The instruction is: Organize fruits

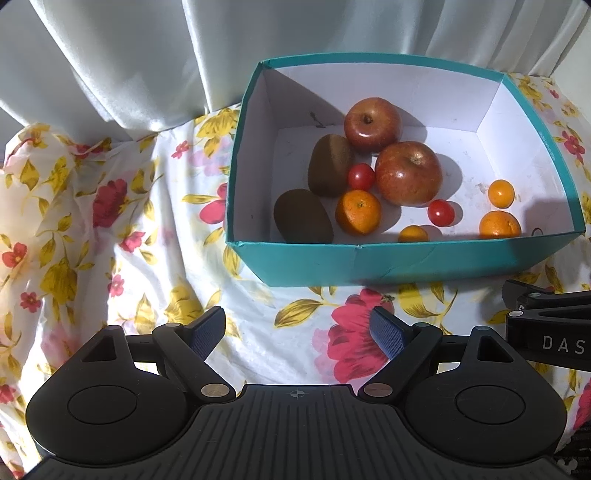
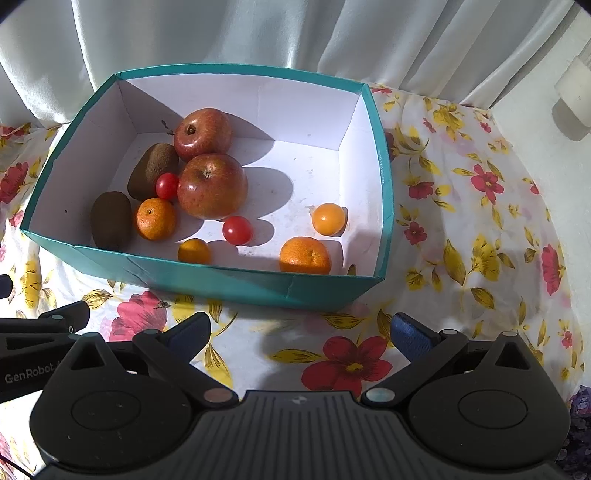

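A teal box (image 1: 406, 258) (image 2: 221, 284) with a white inside holds the fruit. In it lie two red apples (image 1: 408, 173) (image 2: 212, 186), two brown kiwis (image 1: 303, 218) (image 2: 110, 219), two cherry tomatoes (image 1: 440, 212) (image 2: 237, 230) and several small oranges (image 1: 357, 211) (image 2: 304, 254). My left gripper (image 1: 299, 332) stands open over the floral cloth, short of the box's near wall, with nothing between its fingers. My right gripper (image 2: 301, 336) is open too, empty, just before the same wall. The right gripper's body (image 1: 546, 325) shows at the left wrist view's right edge.
A floral cloth (image 1: 129, 240) (image 2: 480, 240) with red and yellow flowers covers the surface and is rumpled at the left. Pale curtains (image 1: 147, 55) (image 2: 258, 33) hang close behind the box. A white fitting (image 2: 572, 99) juts from the wall at the far right.
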Demonstrator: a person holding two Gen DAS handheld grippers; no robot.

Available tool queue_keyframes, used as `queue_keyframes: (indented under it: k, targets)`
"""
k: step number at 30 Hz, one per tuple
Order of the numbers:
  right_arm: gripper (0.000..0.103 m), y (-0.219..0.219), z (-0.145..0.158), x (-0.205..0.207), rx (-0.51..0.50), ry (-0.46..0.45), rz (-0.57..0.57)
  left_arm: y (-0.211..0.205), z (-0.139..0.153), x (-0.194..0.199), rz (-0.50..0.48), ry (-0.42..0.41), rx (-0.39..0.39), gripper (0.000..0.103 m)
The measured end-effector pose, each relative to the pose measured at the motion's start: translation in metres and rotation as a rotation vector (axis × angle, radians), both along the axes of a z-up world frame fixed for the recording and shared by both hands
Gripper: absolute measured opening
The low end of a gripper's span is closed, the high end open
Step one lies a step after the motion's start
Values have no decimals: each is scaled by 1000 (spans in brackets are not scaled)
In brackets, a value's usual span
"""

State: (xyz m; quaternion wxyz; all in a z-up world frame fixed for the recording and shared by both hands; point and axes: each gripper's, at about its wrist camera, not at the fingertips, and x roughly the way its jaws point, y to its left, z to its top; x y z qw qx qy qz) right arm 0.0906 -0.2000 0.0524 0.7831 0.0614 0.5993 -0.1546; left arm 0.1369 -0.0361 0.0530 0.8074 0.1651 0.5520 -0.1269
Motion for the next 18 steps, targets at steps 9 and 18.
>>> queue_keyframes:
  k: [9, 18]
  targets:
    - [103, 0, -2, 1, 13, 3, -1, -2, -2, 2, -12, 1, -8, 89]
    - [103, 0, -1, 1, 11, -5, 0, -4, 0, 0, -30, -11, -46, 87]
